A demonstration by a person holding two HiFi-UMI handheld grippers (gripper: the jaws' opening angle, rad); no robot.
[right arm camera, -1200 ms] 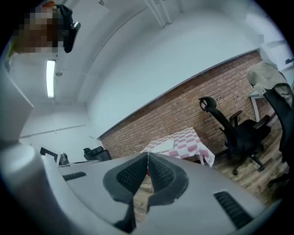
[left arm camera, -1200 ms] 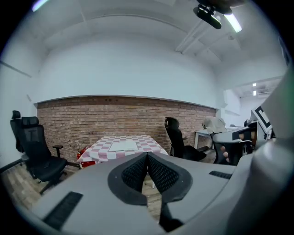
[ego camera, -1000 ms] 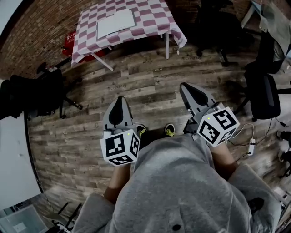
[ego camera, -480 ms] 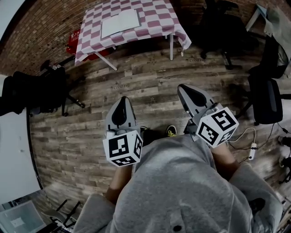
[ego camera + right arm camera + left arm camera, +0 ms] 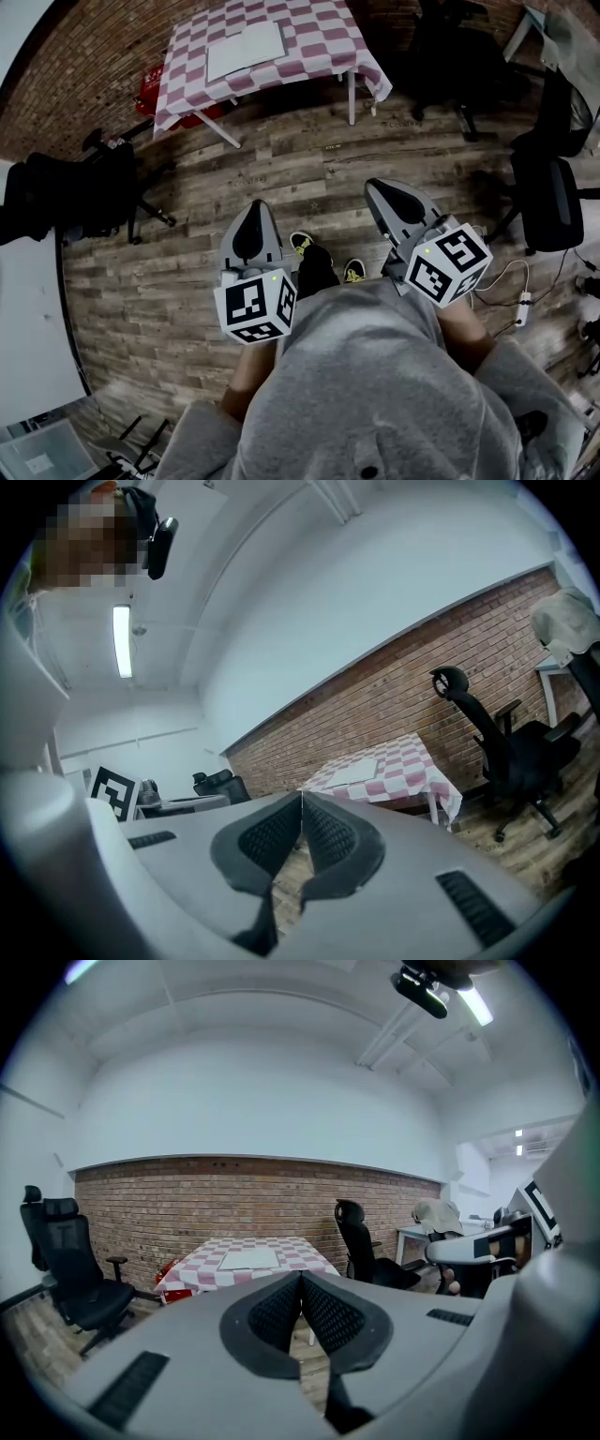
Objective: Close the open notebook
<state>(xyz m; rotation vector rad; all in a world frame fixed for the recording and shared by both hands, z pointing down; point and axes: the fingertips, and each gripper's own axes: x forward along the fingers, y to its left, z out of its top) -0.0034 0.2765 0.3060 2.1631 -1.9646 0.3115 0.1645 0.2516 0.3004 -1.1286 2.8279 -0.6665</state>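
While L gripper (image 5: 251, 208) & R gripper (image 5: 377, 187) fingers sit together, empty, bare floor (image 5: 309, 169) lies before table (image 5: 323, 47) w/ notebook (image 5: 246, 52).

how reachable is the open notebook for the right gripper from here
Probably not yet. The right gripper is held close to the person, jaws together and empty, while the notebook lies on the checkered table across the wooden floor. Nothing blocks the way; the person would need to walk closer.

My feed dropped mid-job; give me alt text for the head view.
The left gripper and right gripper, both shut and empty, hang above a wooden floor, well short of the checkered table bearing the white notebook.
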